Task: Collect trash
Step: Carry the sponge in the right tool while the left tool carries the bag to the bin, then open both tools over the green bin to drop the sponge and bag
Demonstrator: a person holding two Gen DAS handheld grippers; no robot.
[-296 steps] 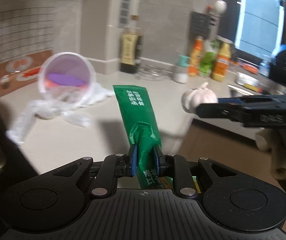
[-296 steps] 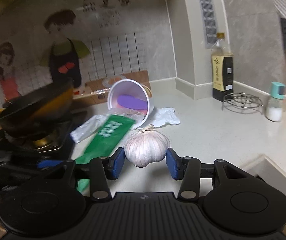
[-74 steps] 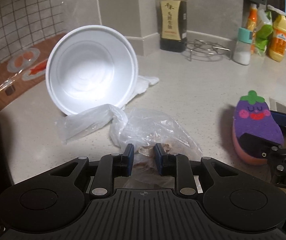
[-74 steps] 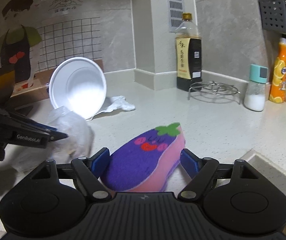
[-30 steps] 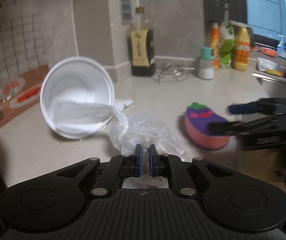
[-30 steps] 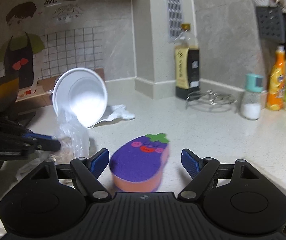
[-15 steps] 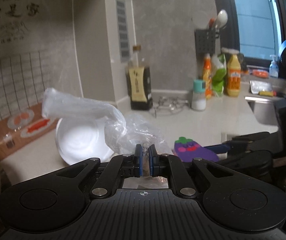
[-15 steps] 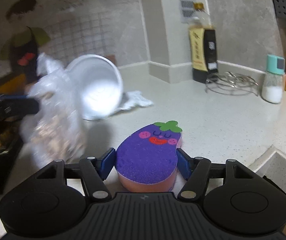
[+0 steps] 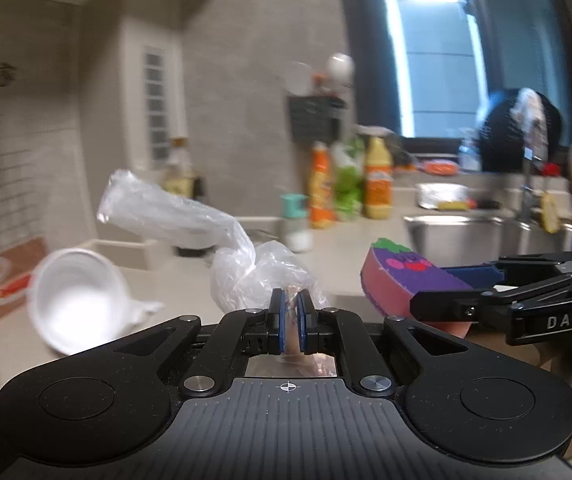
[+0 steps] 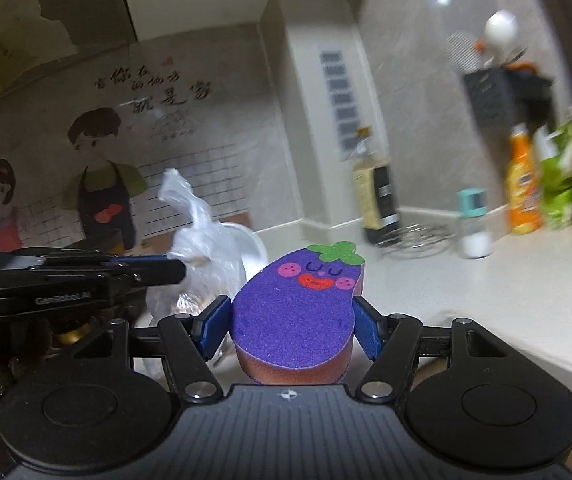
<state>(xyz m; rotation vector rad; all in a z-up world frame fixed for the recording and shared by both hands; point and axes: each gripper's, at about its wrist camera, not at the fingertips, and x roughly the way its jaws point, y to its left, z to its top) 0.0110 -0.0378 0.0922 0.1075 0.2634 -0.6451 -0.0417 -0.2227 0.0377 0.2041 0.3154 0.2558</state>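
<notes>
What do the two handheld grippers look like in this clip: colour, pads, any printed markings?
Both are matte black with ribbed bodies and silver screws. The left gripper and right gripper have blue pads on their jaws. White lettering runs along each side: "GenRobot.AI" on the left, "DAS" on the right.

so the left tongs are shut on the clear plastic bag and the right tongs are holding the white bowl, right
Not quite. The right tongs hold the purple eggplant sponge, as the right wrist view shows; the white bowl lies tipped on the counter, held by nothing. The left tongs are indeed shut on the clear plastic bag.
</notes>
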